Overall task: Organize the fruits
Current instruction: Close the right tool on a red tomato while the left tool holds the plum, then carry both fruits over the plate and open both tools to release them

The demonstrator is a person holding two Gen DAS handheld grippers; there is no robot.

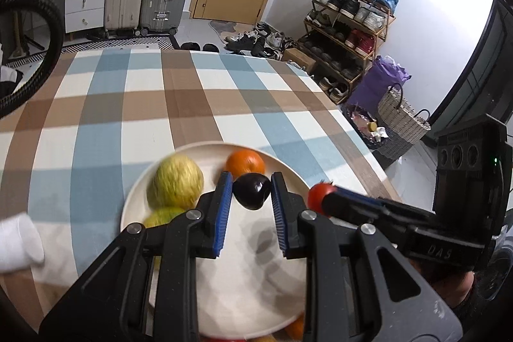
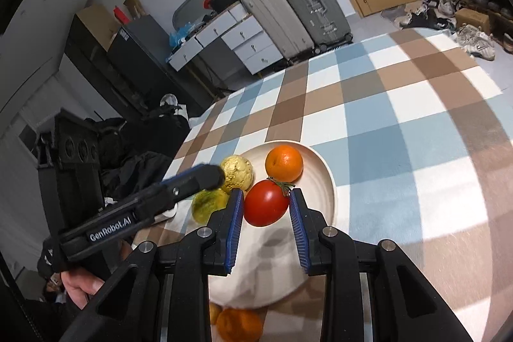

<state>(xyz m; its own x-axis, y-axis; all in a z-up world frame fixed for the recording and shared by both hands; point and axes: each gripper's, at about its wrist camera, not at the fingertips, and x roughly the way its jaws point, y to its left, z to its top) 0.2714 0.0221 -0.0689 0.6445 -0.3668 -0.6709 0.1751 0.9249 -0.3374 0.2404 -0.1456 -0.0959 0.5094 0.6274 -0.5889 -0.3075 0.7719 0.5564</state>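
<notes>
Tomato (image 2: 265, 203) between right hand-held gripper (image 2: 264, 207) fingers, inside plate (image 2: 328, 178) rim.

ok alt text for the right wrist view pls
The right gripper brackets a red tomato over a white plate holding an orange and yellow-green fruits, on a checked tablecloth. The left gripper reaches in from the left.

A cream plate (image 1: 134, 197) on a blue, brown and white checked tablecloth (image 1: 192, 104) carries an orange (image 2: 284, 162), a red tomato (image 2: 265, 203) with a green stem, a dark purple plum (image 1: 251, 190) and yellow-green fruits (image 1: 176, 181), between black grippers' blue pads (image 2: 233, 223).
</notes>
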